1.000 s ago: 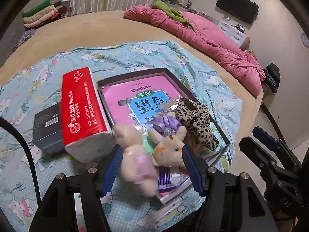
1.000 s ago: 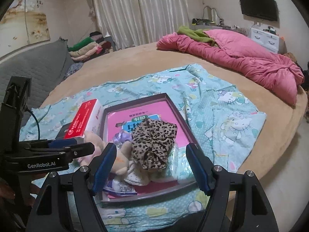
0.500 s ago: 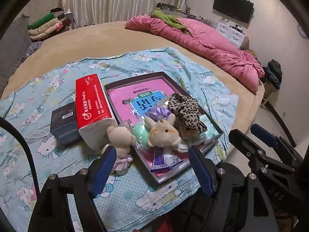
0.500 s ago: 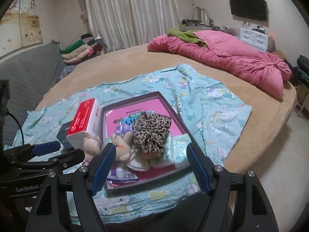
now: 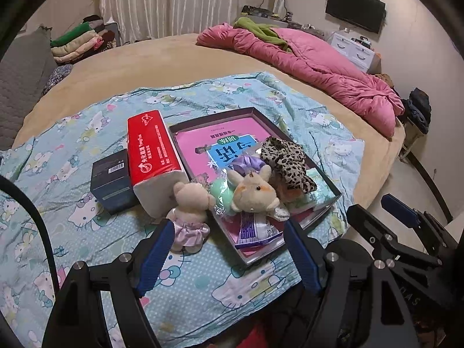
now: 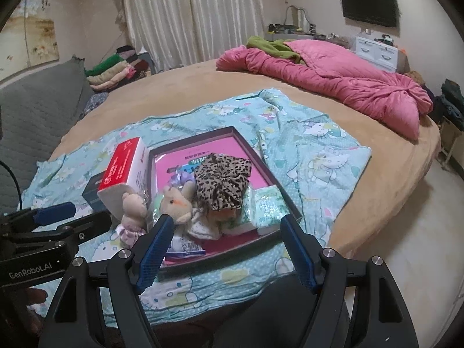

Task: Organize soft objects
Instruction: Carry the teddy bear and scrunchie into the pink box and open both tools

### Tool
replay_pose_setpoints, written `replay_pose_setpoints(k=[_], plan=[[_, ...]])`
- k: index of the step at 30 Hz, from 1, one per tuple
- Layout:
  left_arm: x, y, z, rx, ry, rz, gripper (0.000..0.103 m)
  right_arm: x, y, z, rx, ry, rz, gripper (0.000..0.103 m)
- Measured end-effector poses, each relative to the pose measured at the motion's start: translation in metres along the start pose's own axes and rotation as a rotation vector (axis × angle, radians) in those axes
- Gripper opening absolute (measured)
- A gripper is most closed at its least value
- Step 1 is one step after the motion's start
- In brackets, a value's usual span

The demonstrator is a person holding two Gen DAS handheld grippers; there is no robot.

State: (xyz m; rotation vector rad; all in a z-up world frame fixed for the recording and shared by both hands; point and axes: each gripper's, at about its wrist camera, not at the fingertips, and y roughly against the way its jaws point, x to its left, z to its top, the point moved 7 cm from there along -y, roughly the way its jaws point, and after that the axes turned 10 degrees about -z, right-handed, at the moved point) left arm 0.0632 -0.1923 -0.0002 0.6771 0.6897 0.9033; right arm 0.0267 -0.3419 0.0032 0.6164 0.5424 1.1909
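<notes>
Both tongs hang over the near edge of the bed with their blue pads spread wide and nothing between them.

From the left wrist, the left gripper (image 5: 229, 249) stands above the cartoon-print sheet (image 5: 87, 133). Just beyond its left pad a small teddy bear in a lilac skirt (image 5: 190, 206) sits upright on the sheet, outside the shallow tray (image 5: 324, 171) and close against its near left wall, touching the red tissue pack (image 5: 150, 150). In the tray lie a cream plush rabbit (image 5: 252, 192), a leopard-print scrunchie (image 5: 285, 159), a purple scrunchie (image 5: 246, 162) and a pink booklet (image 5: 200, 145). A dark box (image 5: 110, 177) sits left of the tissue pack. The right gripper's fingers (image 5: 397, 214) show at the right edge.

From the right wrist, the right gripper (image 6: 223, 249) hovers before the tray (image 6: 255, 152), empty. The bear (image 6: 132, 211) stands left of the tray, the rabbit (image 6: 177, 203) inside it beside the leopard scrunchie (image 6: 223, 182), with a green tissue packet (image 6: 268, 207) to the right. The left gripper (image 6: 69, 216) reaches in from the left.
</notes>
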Motion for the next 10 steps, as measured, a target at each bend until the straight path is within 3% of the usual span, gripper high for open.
replay_pose_setpoints(k=[10], plan=[[0.0027, -0.003, -0.0047, 0.003, 0.018, 0.006, 0.077, 0.0025, -0.0003, -0.0005, 0.0, 0.006, 0.005, 0.077]])
